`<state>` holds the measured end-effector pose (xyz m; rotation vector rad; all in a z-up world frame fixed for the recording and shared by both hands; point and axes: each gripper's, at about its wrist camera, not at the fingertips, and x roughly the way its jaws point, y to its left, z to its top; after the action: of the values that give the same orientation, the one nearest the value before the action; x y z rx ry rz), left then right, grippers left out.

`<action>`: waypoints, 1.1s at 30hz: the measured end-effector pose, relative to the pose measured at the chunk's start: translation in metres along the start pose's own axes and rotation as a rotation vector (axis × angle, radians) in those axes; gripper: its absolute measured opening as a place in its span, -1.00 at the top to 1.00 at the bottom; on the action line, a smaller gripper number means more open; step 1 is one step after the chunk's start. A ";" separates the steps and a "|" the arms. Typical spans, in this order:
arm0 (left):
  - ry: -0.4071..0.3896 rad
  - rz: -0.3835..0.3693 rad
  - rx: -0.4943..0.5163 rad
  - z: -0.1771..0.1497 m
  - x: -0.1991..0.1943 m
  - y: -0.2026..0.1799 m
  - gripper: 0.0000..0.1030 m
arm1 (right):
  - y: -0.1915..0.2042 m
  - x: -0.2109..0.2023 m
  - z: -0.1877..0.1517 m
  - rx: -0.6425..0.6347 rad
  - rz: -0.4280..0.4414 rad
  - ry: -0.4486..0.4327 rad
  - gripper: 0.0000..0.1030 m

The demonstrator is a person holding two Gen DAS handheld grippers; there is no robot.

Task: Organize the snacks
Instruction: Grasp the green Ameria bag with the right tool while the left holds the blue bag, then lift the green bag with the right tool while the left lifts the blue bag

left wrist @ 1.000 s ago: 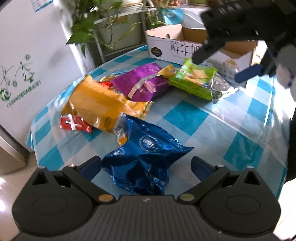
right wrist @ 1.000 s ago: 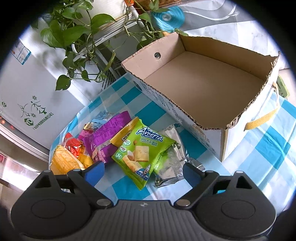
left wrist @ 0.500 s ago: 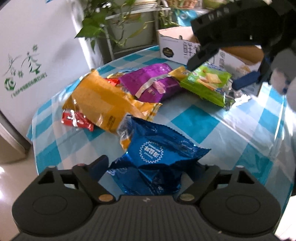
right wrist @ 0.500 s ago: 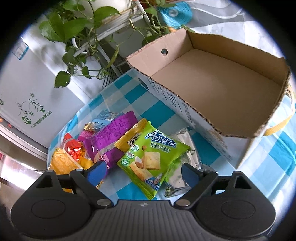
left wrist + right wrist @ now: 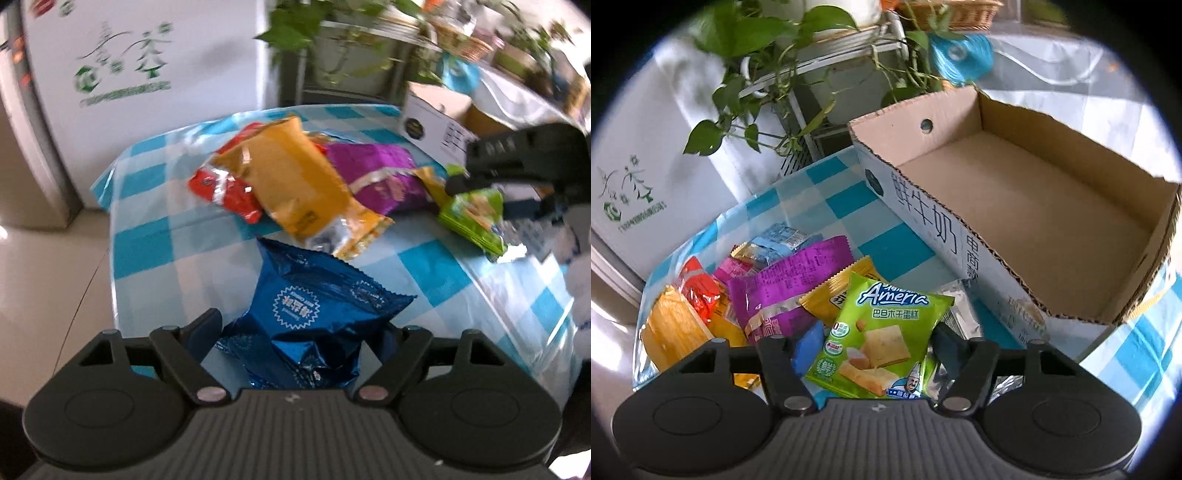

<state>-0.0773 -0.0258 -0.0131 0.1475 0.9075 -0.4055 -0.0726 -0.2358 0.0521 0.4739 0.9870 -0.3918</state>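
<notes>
The blue snack bag point(image 5: 314, 317) lay low in the centre of the left wrist view, on the checked table point(image 5: 147, 243), with its crinkled lower end between the fingers of the left tool point(image 5: 299, 339). Those fingers were closing on it; whether both pads already pressed the foil could not be told. The bag looked light, puffed with air and slippery, so a hold across its gathered, creased end seemed safer than one on the taut middle.

In the right wrist view the green cake packet point(image 5: 879, 332) sat at the lower centre, between the fingers of the right tool point(image 5: 871, 347), which were also closing and appeared to touch both its edges. It looked soft and light, with crushable cake inside, so a gentle pinch at the sides seemed best.

Both tools pointed steeply down at the table. The open cardboard box point(image 5: 923, 206) stood empty at the right of that view, just beside the packet. The other snacks, among them an orange bag point(image 5: 295, 184) and a purple bag point(image 5: 376, 173), lay at mid-frame.
</notes>
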 end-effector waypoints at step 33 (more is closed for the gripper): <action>0.036 0.073 -0.072 0.007 0.011 0.022 -0.84 | 0.021 -0.008 -0.043 -0.201 0.157 0.239 -0.62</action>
<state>-0.0572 -0.0113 -0.0181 0.1219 0.9476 -0.3030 -0.0954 -0.1936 0.0432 0.4184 1.1982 -0.0938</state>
